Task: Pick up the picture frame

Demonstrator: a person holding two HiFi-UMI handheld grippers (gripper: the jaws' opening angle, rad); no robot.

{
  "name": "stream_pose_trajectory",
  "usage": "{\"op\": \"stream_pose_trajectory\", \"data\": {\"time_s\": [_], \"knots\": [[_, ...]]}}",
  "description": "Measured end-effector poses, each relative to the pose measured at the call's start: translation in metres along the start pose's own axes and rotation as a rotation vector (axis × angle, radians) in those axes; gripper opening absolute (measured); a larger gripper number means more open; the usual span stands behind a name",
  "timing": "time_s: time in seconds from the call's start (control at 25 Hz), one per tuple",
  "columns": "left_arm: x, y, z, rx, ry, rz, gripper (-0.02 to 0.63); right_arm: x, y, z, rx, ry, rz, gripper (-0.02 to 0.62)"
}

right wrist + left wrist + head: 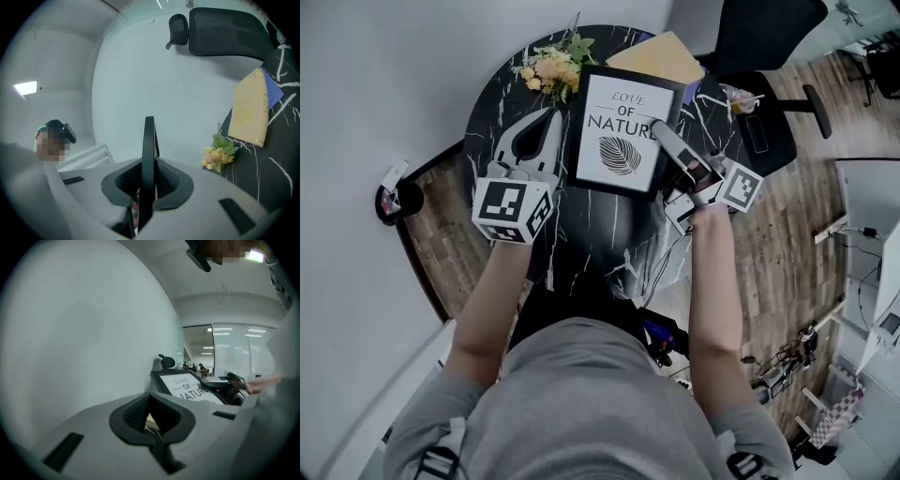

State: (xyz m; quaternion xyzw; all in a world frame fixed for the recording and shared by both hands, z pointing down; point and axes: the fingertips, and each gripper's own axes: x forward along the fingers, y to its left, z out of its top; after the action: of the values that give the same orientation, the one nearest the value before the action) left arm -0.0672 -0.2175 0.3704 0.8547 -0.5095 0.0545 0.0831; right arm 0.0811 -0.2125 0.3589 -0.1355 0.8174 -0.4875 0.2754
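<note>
The black picture frame (623, 131) holds a white print with a leaf and lettering. My right gripper (661, 131) is shut on its right edge, and in the right gripper view that edge (149, 159) stands as a thin black bar between the pads. The frame sits tilted above the round black marble table (609, 234). My left gripper (551, 114) is just left of the frame, jaws together with nothing between them. From the left gripper view the frame (187, 384) lies ahead and to the right, apart from the left gripper (152, 420).
A small bunch of yellow flowers (551, 67) lies at the table's far edge, next to a yellow pad (661, 56). A black office chair (769, 37) stands behind the table at the right. A white wall runs along the left.
</note>
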Motion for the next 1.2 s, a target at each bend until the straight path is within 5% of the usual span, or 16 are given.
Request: {"op": "stream_pose_trajectory", "data": {"time_s": [1.2], "knots": [[-0.075,-0.023,0.054,0.033,-0.094,-0.005,0.006,0.003,0.135,-0.009,-0.141,0.02,0.112,0.066]]}}
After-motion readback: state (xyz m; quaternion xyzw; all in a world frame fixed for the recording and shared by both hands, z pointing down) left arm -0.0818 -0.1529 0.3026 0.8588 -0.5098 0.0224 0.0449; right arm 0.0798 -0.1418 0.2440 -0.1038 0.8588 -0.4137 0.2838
